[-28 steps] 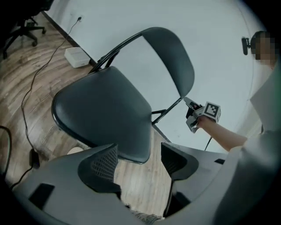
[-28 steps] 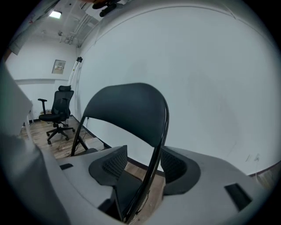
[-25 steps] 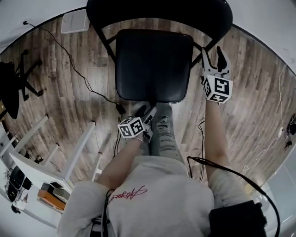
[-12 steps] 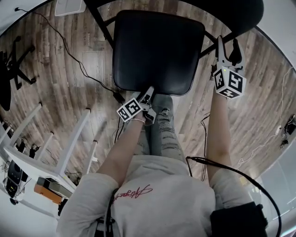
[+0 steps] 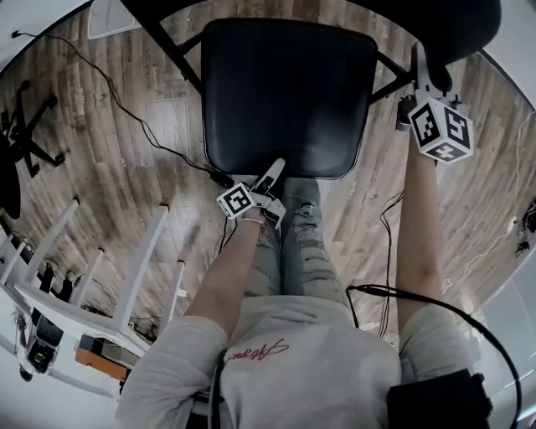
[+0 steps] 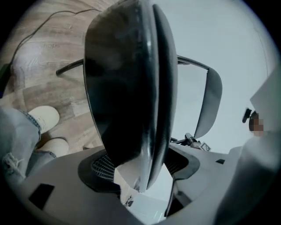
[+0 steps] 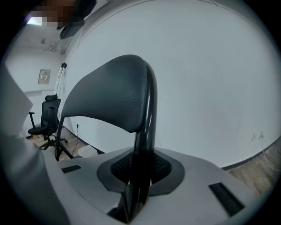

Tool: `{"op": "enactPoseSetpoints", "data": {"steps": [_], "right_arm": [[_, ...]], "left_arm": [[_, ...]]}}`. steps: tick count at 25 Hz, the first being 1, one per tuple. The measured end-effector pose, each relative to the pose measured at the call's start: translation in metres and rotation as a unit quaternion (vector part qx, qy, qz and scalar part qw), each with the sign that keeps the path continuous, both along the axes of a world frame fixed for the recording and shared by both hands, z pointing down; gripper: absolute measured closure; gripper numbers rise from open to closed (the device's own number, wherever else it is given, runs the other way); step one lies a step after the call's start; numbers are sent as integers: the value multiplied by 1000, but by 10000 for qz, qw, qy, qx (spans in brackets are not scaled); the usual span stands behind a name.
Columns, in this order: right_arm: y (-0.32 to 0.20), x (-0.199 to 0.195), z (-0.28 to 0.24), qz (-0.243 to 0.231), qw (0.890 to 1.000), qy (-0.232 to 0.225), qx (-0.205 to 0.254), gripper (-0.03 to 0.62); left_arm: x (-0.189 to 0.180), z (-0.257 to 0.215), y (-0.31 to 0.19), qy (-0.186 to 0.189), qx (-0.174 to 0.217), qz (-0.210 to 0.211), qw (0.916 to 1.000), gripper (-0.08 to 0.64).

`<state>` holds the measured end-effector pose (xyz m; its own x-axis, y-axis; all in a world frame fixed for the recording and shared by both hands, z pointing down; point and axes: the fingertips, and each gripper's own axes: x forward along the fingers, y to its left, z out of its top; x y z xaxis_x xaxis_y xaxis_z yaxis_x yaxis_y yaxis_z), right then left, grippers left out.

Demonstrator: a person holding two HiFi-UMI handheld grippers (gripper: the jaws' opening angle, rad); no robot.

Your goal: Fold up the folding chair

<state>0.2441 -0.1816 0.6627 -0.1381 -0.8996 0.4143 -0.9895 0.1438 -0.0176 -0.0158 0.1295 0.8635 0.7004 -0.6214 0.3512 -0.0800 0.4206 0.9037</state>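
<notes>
The black folding chair stands unfolded in front of me, its padded seat flat and its backrest at the upper right. My left gripper is at the seat's front edge. In the left gripper view the seat edge lies between the wide jaws, which are still opening and do not press on it. My right gripper is at the chair's right back frame tube, just under the backrest. Its jaws are closing and the pads sit against the tube.
The person's legs and shoes are right at the seat's front. A white rack stands to the left, a black cable runs over the wooden floor, and an office chair stands by the white wall.
The right gripper went up and right along the chair's frame and its jaws closed round the tube. The left gripper rolled and came in over the seat's front edge.
</notes>
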Motion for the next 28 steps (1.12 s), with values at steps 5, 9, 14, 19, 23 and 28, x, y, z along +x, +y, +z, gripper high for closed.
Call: {"op": "enactPoseSetpoints", "data": {"steps": [5,9,14,19,23,28], "right_arm": [[-11,6,-9,258,9987,-423,-71,541],[-24,8,-14,112,9989,-448,-46,541],[-41,6,-19,153,9985,-527,66,541],[-68,7,-34,170,9984,-503,217,541],[-101,7,-41,55,9984,-547,105,540],[-158,18,-47,89,9983,-562,-122,540]], "left_arm": [[16,-10,-7,571,-569,208,9965,213],[23,-22,-26,856,-866,274,9922,213],[11,-35,-53,592,-923,564,9924,215],[14,-68,-86,367,-1425,581,9874,216],[15,-102,-124,148,-1710,546,9836,223],[27,-150,-188,41,-2003,568,9781,252]]}}
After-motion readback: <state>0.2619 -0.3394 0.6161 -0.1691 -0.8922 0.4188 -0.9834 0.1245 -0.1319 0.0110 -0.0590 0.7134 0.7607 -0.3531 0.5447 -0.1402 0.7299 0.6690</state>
